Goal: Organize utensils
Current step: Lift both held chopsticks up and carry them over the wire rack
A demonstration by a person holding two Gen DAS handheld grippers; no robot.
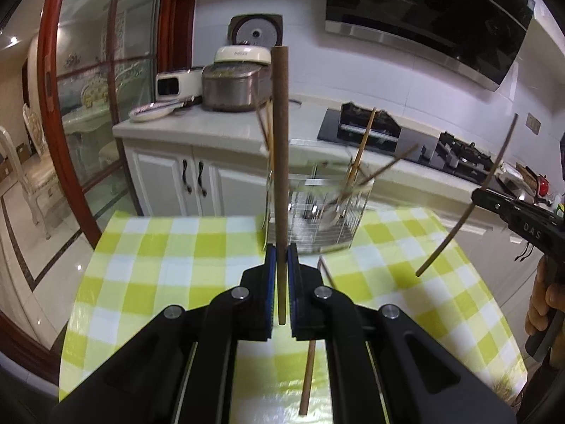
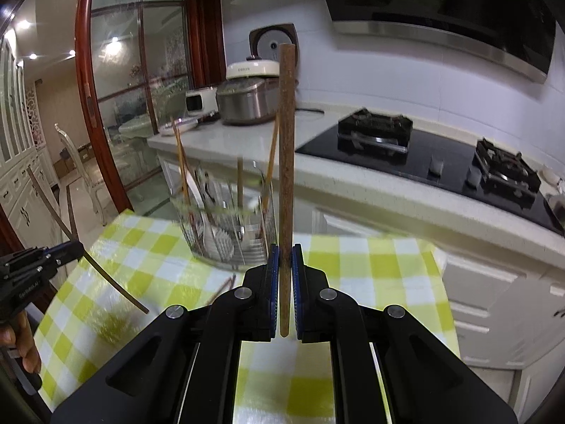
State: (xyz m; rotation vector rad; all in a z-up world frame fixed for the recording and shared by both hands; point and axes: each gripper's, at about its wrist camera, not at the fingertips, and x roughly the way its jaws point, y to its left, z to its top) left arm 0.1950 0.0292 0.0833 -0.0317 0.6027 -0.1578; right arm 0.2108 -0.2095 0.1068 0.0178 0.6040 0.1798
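My left gripper (image 1: 281,252) is shut on a brown chopstick (image 1: 280,148) that stands upright between its blue pads. My right gripper (image 2: 285,252) is shut on another brown chopstick (image 2: 286,148), also upright. A wire utensil holder (image 1: 319,217) stands at the far side of the checked table, with several chopsticks and a spoon in it; it also shows in the right wrist view (image 2: 229,226). Two loose chopsticks (image 1: 308,378) lie on the cloth under the left gripper. The right gripper appears in the left wrist view (image 1: 487,196), the left one in the right wrist view (image 2: 76,247).
The table has a yellow-green checked cloth (image 1: 169,247). Behind it runs a white counter (image 1: 212,123) with rice cookers (image 1: 233,84) and a black gas hob (image 2: 423,155). A glass door with a red frame (image 1: 53,106) is on the left.
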